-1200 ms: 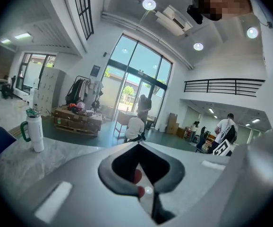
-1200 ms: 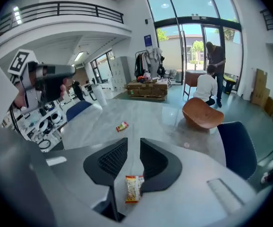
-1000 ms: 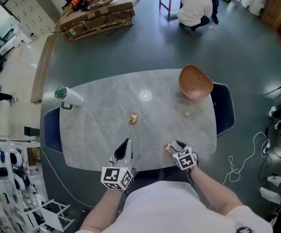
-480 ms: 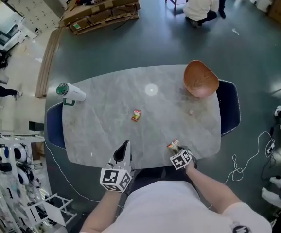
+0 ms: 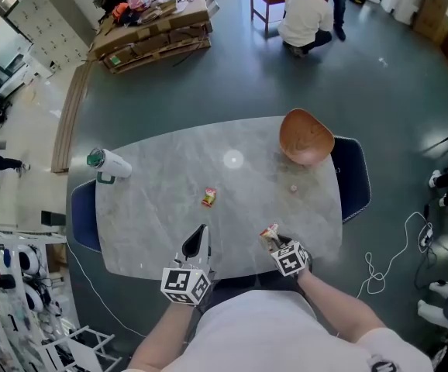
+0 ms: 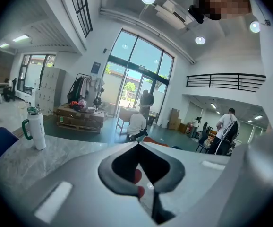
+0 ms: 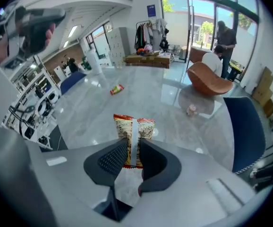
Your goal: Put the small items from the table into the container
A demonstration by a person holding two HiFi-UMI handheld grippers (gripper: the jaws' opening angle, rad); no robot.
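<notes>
Marble tabletop [image 5: 154,208]: grey-veined; it carries three small items, a wooden bowl and a white tumbler [image 5: 109,163] near its far left edge.
Container: the wooden bowl [image 5: 306,136] sits at the far right corner of the tabletop, and nothing shows inside it.
Right hand-held gripper [image 7: 134,150]: pointed steeply down at the near right edge. Its jaws are closing with the snack packet [image 7: 132,126] between them, and the pads look to be pressing on the packet's middle seam.
Snack packet position: right under that hand-held gripper. Its long axis runs away from the gripper, roughly along the line the jaws point. The near end is between the pads and the far end reaches past the tips.
Left hand-held gripper [image 6: 139,146]: jaws together tip to tip, gripping nothing. It hangs over the near edge, well apart from every item.
Other items: a small red-and-yellow packet [image 5: 208,198] lies mid-table, nearer the left hand-held gripper. A pale pink item [image 5: 293,187] lies near the bowl, not touching it.
Deciding relation: the bowl lies ahead of the right hand-held gripper and slightly to its right, across the tabletop. The pink item is roughly on that line. The right hand is clearly the nearer one.
Step, as I judge it: securing the pinch before the lift and the carry to the bowl.
Risk: a grip on a thin seam may let the packet swing or slip.
</notes>
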